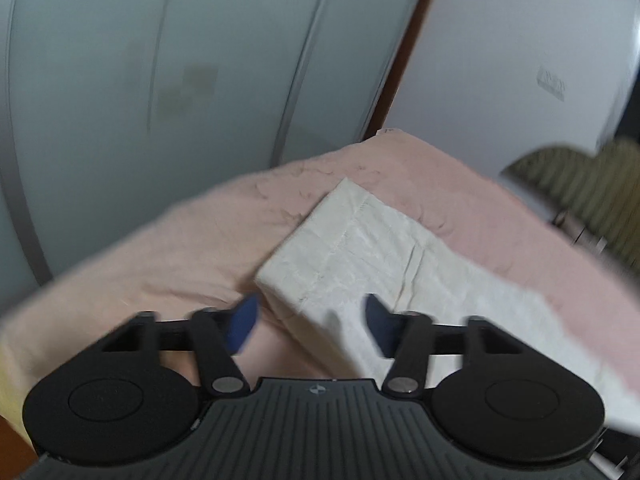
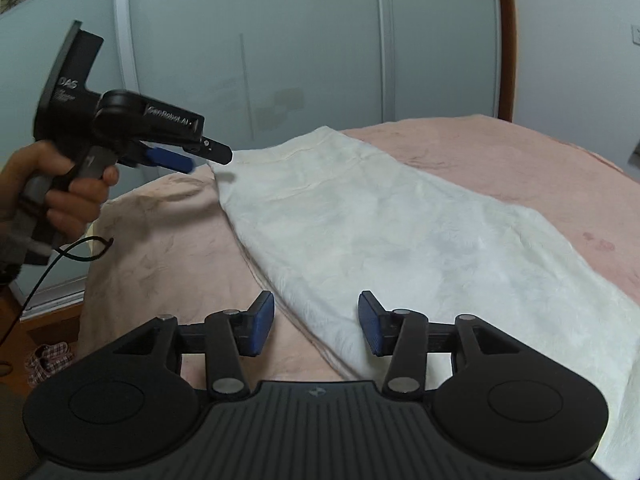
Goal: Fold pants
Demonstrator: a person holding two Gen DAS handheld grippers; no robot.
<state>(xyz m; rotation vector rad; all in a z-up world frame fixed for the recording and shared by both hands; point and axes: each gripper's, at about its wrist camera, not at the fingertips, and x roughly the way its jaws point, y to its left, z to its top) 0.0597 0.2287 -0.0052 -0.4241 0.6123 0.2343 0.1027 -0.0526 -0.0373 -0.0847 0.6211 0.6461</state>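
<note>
The white pants (image 2: 380, 232) lie flat on a pink bed cover (image 2: 520, 160), folded lengthwise into one long strip. In the left wrist view the pants (image 1: 360, 248) run from the middle to the lower right. My left gripper (image 1: 310, 320) is open and empty, just above the near corner of the strip. In the right wrist view the left gripper (image 2: 200, 160) hovers by the far left corner of the pants. My right gripper (image 2: 316, 324) is open and empty, over the strip's near left edge.
The pink bed cover (image 1: 160, 248) fills the work surface. Pale sliding wardrobe doors (image 2: 260, 60) stand behind the bed. A wooden floor with checked slippers (image 2: 48, 360) lies at the lower left. A dark striped cushion (image 1: 580, 192) sits at the right.
</note>
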